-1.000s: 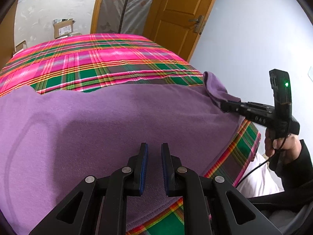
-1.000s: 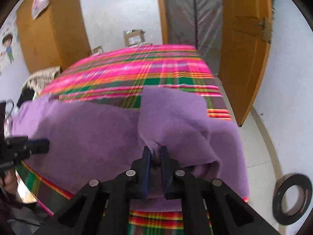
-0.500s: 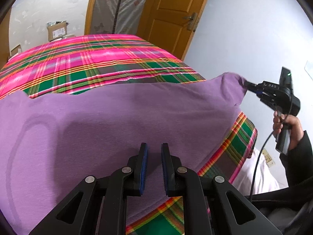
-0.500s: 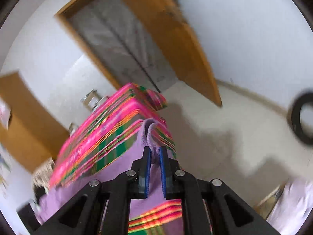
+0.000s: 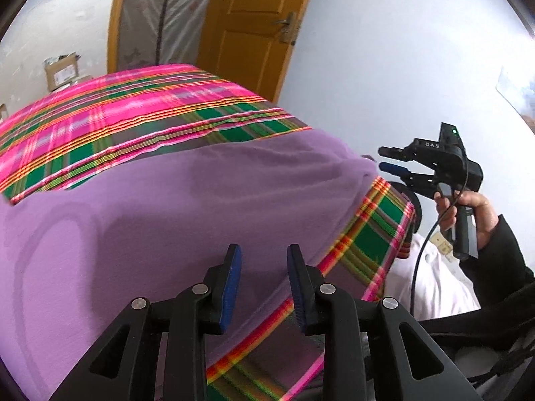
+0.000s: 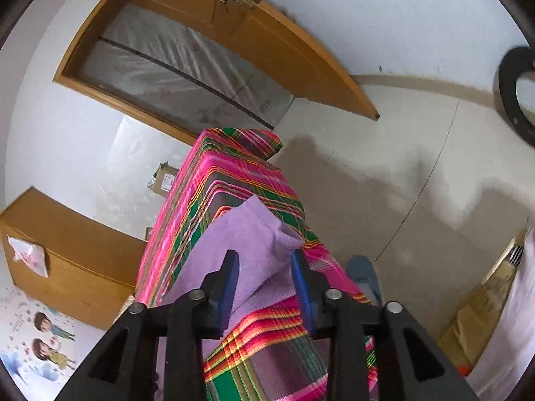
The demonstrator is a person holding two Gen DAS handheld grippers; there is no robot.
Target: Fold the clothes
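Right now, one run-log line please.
left gripper: opening, empty | right gripper: opening, released | purple fleece garment: flat on plaid bedcover

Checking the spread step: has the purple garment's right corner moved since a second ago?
Yes. The purple garment's corner, earlier folded inward over the cloth, now lies out at the plaid bedspread's right edge, beside the opening right claw, whose pads are off it.

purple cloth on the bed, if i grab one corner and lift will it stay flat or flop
Probably flop: the purple cloth drapes softly over the plaid bed cover, and its corner is curled. It looks fuzzy, so it will likely drag rather than slide. Both the left gripper and right gripper are opening, gripping nothing.
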